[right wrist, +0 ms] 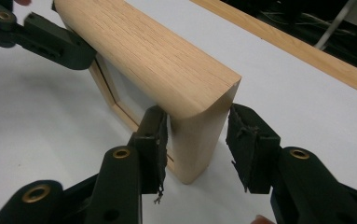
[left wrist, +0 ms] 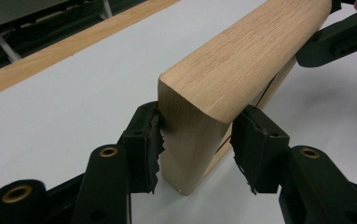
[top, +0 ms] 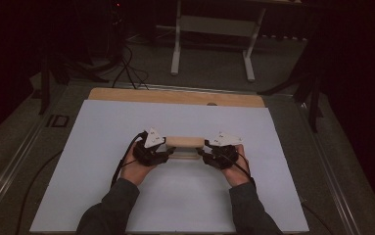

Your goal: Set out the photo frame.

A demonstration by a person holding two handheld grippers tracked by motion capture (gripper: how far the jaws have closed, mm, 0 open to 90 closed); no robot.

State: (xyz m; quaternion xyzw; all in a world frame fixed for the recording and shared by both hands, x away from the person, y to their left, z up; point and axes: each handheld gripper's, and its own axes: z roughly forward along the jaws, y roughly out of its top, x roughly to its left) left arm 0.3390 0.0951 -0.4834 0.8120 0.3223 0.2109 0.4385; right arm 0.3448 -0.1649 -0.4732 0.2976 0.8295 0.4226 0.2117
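A wooden frame (top: 185, 143) is being kept upright on the white sheet (top: 102, 147) that covers the table, near its middle, with one gripper at each short end. In the left gripper view, the left gripper (left wrist: 195, 140) is being held around the near end of the frame; its jaws are being kept partly apart, both pads (left wrist: 148, 144) lying against the wood, so this end is being gripped. In the right gripper view, the right gripper (right wrist: 197, 144) is being held at the opposite end; one pad (right wrist: 155, 140) is touching the wood, while a narrow gap is being left beside the other. A wooden strip (top: 175, 97) is being shown along the sheet's far edge.
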